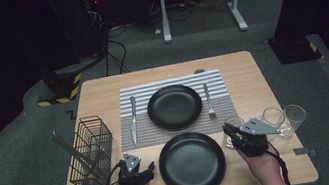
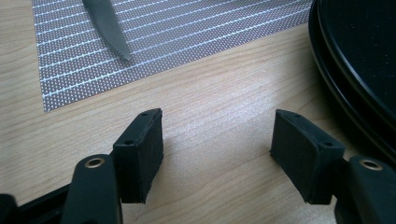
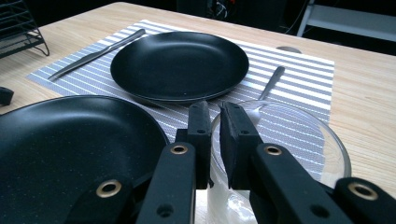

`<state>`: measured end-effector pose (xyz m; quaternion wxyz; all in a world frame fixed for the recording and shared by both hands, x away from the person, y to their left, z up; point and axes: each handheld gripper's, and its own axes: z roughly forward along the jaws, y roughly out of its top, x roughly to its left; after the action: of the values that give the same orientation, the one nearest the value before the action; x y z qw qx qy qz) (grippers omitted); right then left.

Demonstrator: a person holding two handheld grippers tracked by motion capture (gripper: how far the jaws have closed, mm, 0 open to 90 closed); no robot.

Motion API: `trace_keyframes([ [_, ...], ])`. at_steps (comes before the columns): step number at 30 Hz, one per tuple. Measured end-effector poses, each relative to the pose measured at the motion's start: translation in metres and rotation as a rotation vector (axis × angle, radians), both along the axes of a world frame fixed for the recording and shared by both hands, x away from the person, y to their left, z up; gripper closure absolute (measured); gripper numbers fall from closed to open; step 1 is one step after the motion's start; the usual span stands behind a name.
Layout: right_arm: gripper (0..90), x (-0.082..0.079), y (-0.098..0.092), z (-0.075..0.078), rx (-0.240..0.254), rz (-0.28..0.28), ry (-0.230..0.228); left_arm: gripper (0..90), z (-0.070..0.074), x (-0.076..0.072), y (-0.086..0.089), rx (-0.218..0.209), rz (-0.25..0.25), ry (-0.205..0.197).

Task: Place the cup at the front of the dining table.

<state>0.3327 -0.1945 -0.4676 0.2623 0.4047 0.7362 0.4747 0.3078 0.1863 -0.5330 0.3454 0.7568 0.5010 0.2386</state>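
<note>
While the right gripper [image 3: 214, 140] sits at the near right of the light wooden table [image 1: 239, 67], its two black jaws are pinching the rim of a clear drinking glass [image 3: 299, 140], one pad inside the rim and one outside, almost pressed together with just the thin glass wall between them. That glass stands upright just right of the near black round plate [image 1: 192, 162] and right off the front edge of the grey striped woven placemat [image 1: 178, 128]. From the high view you can see two more clear glasses [image 1: 286, 119] lined up beside it toward the table's right edge.

Over on the other side, the left gripper [image 2: 217, 154] is parked low over bare wood with its jaws spread wide and nothing between them. It's just left of the near plate, with the tip of the steel table knife [image 2: 108, 29] ahead of it on the mat.

On the mat itself: a second black round plate [image 1: 174, 107] in the middle, knife on its left, a steel fork [image 1: 209, 100] on its right. A black wire cutlery basket [image 1: 92, 152] stands at the table's left edge with a long utensil leaning out of it.
</note>
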Motion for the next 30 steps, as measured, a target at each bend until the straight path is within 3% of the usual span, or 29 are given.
trace_keyframes([
  [8, 81.3, -0.001, 0.002, -0.001, 0.014, 0.009, -0.002, 34.3, 0.000, 0.000, 0.000, 0.001, -0.001, 0.000],
  [16, 70.1, -0.003, -0.001, 0.006, 0.022, 0.003, -0.037, 34.3, 0.000, 0.000, 0.000, 0.001, -0.002, -0.001],
  [30, 49.0, -0.001, -0.010, 0.012, 0.039, -0.027, -0.046, 34.3, 0.000, 0.000, 0.000, 0.001, -0.004, -0.001],
])
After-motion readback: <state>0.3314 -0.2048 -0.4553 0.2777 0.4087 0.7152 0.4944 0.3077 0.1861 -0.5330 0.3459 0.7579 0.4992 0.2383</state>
